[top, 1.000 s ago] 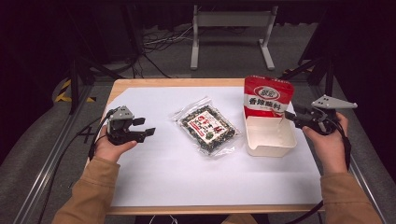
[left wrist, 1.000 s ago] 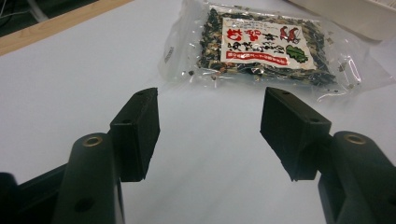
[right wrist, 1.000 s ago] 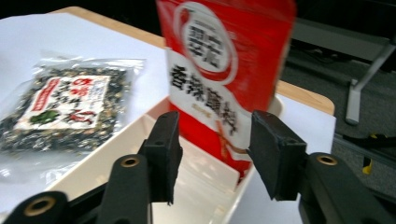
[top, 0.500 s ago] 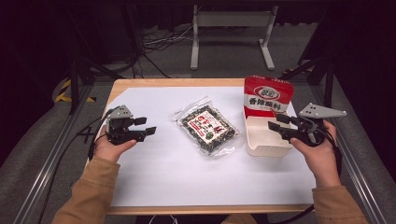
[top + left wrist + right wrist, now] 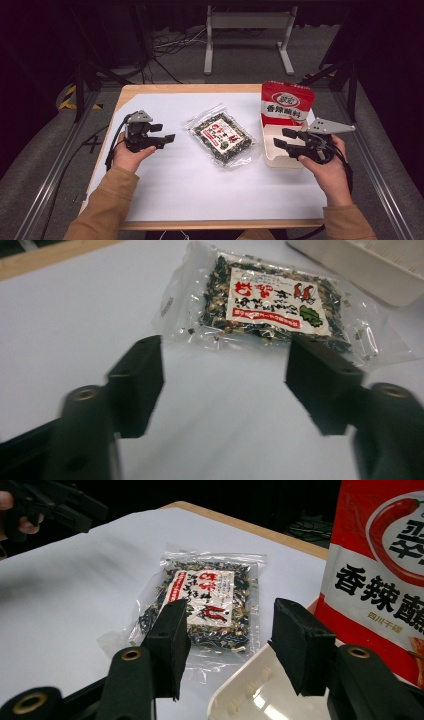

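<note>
The clear packet of dried seaweed mix lies flat near the middle of the worktop, between the two claws and touched by neither. The left claw hovers to its left with its jaws spread wide and nothing in them; the right claw hangs over the near edge of the white tray, jaws likewise apart and empty.

My worry is the packet itself: it looks thin and slick, so a claw coming in flat could push it across the white sheet rather than pinch it, or catch only the loose plastic border and let it slip. The right claw also sits close to the tray rim and to the red chilli seasoning bag standing in the tray's far end; a careless sweep might well tip that bag or nudge the tray.

The worktop is pale wood covered by a white sheet, framed by metal rails. Beyond it the room is dark, with cables on a grey floor and a grey metal stand behind.
</note>
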{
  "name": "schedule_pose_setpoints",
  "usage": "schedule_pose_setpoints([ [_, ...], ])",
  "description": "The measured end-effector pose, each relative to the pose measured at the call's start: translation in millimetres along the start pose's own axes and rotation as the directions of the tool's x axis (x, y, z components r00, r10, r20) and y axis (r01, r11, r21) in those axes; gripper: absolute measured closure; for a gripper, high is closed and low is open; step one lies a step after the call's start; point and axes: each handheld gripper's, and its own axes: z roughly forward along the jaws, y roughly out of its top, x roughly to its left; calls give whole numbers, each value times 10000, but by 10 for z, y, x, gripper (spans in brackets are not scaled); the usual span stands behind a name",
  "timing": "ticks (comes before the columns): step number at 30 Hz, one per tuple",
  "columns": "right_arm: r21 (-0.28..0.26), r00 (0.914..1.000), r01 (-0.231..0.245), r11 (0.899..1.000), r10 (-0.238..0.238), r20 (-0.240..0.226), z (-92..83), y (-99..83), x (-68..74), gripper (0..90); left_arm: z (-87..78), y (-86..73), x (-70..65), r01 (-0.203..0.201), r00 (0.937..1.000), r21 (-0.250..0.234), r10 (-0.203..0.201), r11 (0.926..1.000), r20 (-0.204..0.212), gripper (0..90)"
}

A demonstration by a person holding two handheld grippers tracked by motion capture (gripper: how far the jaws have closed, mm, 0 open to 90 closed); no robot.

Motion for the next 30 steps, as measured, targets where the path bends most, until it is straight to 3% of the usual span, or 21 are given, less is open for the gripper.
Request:
schedule_pose_setpoints([
  [7, -122, 9996, 255, 9996, -257, -103, -23, 23, 51, 491, 250, 80, 26, 81, 9982, 166, -71, 9998, -599, 221],
  [9, -141, 9992, 363, 9992, -365, -134, -12, 34, 59, 490, 282, 96, 63, 231, 9983, -100, -236, 9997, -526, 218],
  [11, -115, 9989, 424, 9990, -426, -191, 5, 41, 61, 490, 332, 96, 100, 654, 9962, -304, -670, 9974, -549, 202],
  [14, -40, 9979, 590, 9982, -591, -268, 41, 49, 67, 487, 424, 90, 135, 603, 9900, -278, -634, 9978, -1256, 182],
  [19, -9, 9963, 776, 9970, -776, -370, 76, 46, 101, 488, 534, 74, 230, 962, 9868, -370, -1002, 9947, -1275, 210],
  [21, -19, 9961, 785, 9969, -785, -414, 74, 45, 117, 494, 566, 75, 254, 918, 9874, -415, -963, 9949, -1259, 249],
  [22, -43, 9962, 763, 9971, -764, -420, 69, 44, 121, 497, 580, 95, 265, 965, 9877, -197, -982, 9951, -1213, 266],
  [26, -74, 9964, 711, 9974, -713, -453, 58, 25, 126, 506, 582, 197, 265, 856, 9899, -359, -890, 9957, -1100, 268],
  [30, -78, 9966, 651, 9978, -655, -499, 51, -19, 139, 513, 630, 291, 275, 759, 9914, -170, -773, 9970, -1055, 267],
])
